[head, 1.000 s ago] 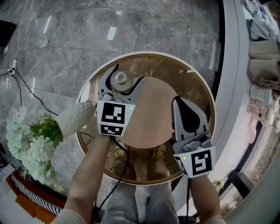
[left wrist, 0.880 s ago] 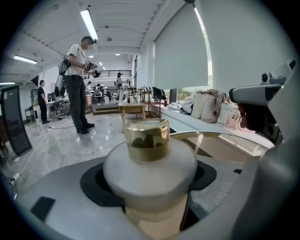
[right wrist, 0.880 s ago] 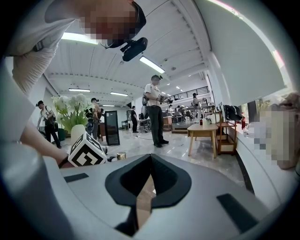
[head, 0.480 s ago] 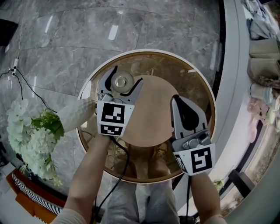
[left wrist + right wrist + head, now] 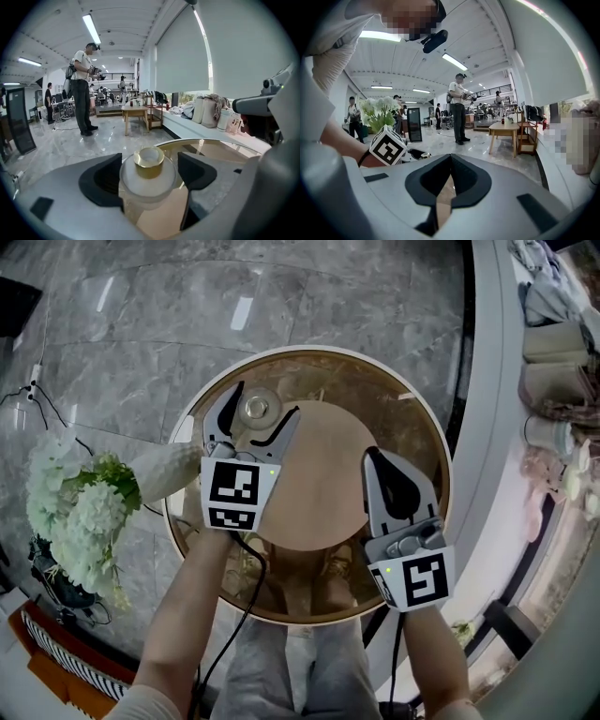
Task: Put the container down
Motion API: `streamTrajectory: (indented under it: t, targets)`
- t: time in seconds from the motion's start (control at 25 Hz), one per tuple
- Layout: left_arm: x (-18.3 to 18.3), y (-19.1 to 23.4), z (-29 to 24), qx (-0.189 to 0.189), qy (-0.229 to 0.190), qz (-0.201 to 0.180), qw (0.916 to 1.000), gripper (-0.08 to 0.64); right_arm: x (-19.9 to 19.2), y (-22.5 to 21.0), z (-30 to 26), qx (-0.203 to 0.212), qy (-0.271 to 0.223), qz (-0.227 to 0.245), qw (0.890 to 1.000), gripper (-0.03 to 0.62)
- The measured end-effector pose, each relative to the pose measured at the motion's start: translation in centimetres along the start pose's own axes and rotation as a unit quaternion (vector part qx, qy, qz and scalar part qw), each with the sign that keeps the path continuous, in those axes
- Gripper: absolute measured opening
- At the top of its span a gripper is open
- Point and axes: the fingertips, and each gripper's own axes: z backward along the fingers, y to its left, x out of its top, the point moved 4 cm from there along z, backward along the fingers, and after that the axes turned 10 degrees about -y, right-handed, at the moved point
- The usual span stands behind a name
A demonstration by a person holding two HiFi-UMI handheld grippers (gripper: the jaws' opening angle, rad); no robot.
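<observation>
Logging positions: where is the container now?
Head view, left of centre: the container is between the left hand-held gripper's jaws, over the round table's far left part, near its rim.

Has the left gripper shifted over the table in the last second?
No. The left gripper and its container sit at the same spot against the table rim; only the camera drifted slightly.
</observation>
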Motion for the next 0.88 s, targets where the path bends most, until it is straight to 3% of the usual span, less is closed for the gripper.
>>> streamTrajectory:
  t: [0.2, 0.36, 0.6, 0.88]
  targets:
    - [2.4, -0.1, 1.5, 0.018, -0.025, -0.013, 0.9995, 0.356, 2.3, 0.2, 0.8, 0.005, -0.001, 0.017, 1.000, 0.006]
    - [5.2, -0.7, 2.8, 0.013, -0.043, -0.001, 0.9990, 0.356, 4.6, 0.4, 1.4, -0.001, -0.003, 0.022, 1.000, 0.006]
    - [10.8, -2.2, 5.7, -0.006, -0.075, -0.007, 0.9972, 0.356, 10.0, 1.6, 2.5, 0.001, -0.013, 0.032, 0.999, 0.006]
    - [18.5, -2.9, 10.7, 0.018, -0.120, -0.001, 0.9926, 0.354, 16.5, 2.9, 4.1, -0.006, -0.013, 0.046, 0.999, 0.006]
